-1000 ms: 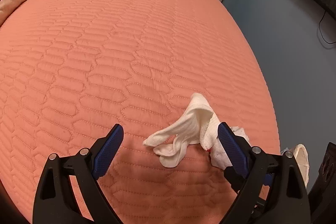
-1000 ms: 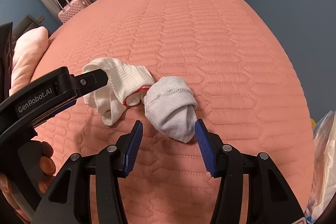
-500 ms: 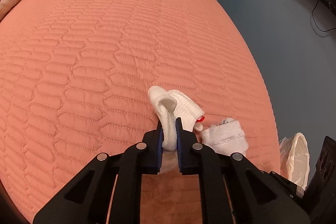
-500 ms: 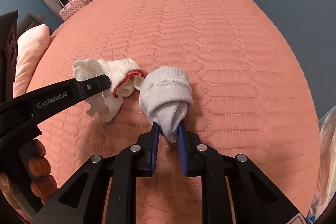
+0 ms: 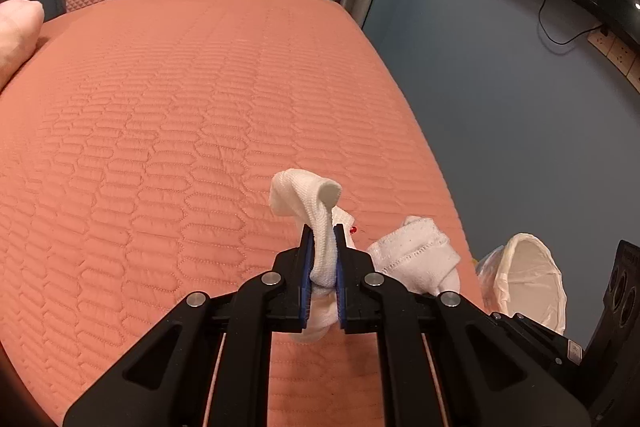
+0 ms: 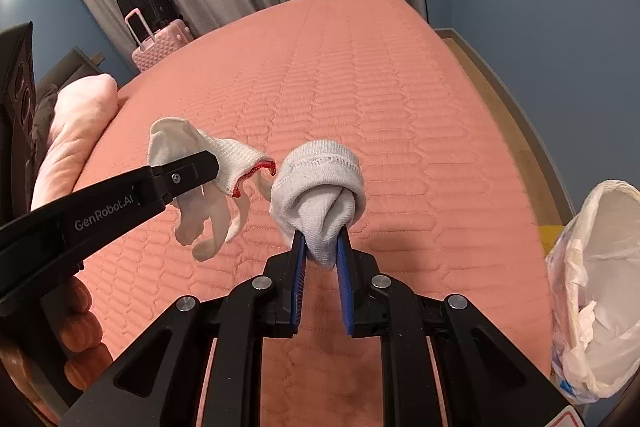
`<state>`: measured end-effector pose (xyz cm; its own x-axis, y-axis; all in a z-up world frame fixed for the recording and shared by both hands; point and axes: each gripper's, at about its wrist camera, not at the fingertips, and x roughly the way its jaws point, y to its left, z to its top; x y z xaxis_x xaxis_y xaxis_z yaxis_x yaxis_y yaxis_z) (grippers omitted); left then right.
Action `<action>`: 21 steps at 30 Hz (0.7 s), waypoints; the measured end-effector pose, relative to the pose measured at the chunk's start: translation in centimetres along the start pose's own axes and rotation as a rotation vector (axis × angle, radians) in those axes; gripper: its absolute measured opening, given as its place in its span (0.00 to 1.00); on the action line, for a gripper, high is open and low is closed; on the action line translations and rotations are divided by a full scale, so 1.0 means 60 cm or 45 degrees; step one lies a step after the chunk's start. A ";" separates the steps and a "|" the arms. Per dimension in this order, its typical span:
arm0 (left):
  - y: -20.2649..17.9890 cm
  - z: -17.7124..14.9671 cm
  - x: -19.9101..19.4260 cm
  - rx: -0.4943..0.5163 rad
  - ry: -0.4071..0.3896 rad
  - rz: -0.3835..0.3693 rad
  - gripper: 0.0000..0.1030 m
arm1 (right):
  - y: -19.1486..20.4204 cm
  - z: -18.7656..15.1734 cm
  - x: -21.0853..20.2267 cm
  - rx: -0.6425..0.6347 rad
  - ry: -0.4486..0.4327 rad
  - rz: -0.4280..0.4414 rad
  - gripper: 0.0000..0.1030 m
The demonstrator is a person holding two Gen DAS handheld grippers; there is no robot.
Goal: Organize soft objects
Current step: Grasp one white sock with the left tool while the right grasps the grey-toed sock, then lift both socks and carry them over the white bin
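Above the bed (image 6: 400,115) we lift both: left claw (image 5: 323,251) pinching the glove (image 5: 308,199), right claw (image 6: 322,247) the rolled sock (image 6: 320,183), bin-bound.

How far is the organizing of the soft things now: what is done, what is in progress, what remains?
Done: both items are gripped and hang above the bedspread. In hand: left gripper holds the white glove; right gripper holds the rolled sock. Left: placing both; nothing is put away yet.
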<state>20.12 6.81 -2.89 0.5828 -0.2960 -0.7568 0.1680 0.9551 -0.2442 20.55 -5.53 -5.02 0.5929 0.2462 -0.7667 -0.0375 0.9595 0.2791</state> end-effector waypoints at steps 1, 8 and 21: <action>-0.011 -0.001 -0.010 0.008 -0.010 -0.009 0.09 | -0.007 0.000 -0.018 0.007 -0.019 -0.003 0.13; -0.088 -0.018 -0.064 0.085 -0.058 -0.050 0.09 | -0.044 0.001 -0.121 0.042 -0.132 -0.025 0.13; -0.211 -0.049 -0.118 0.239 -0.106 -0.133 0.09 | -0.123 -0.022 -0.271 0.102 -0.287 -0.096 0.13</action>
<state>11.55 -3.20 3.78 0.6169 -0.3985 -0.6787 0.3711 0.9077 -0.1957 10.12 -16.44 4.58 0.7565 0.1291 -0.6412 0.0719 0.9580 0.2777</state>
